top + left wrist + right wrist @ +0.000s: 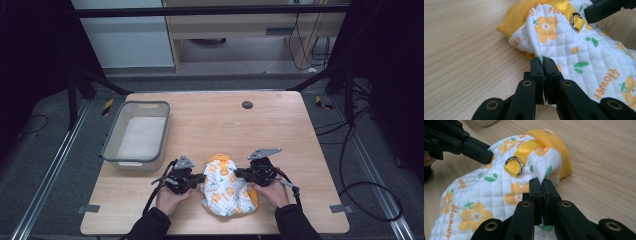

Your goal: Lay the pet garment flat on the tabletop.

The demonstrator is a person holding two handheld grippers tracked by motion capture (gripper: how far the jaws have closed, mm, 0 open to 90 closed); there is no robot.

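I have both grippers at the garment (227,189), a small quilted white piece with orange flowers and a yellow ribbed collar, which lies on the surface (280,125) near my edge, between my two hands. In the left gripper view the left gripper (543,60) has its jaws pressed together on a fold of the white cloth just below the collar. In the right gripper view the right gripper (541,181) pinches a fold in the same way, just beside the yellow strap with the metal ring (514,165). So the two pinches sit on opposite sides of the collar end.

I judge that the grasping step is finished and the lifting or spreading is not yet begun: the garment lies in a heap and no part of it hangs. The bin (137,134) stands well apart, to the far left of the surface, so it may be the goal, but I cannot be sure.

The next move needs both hands to rise together and evenly, otherwise one thin fold can slip out of its jaws.

Some things I cannot make out. How much cloth is inside each pinch is hidden by the jaws themselves. The lower part of the garment is cut off in both gripper views, and its underside is hidden. The inside of the bin looks pale and bare, but the near wall covers a part of it.
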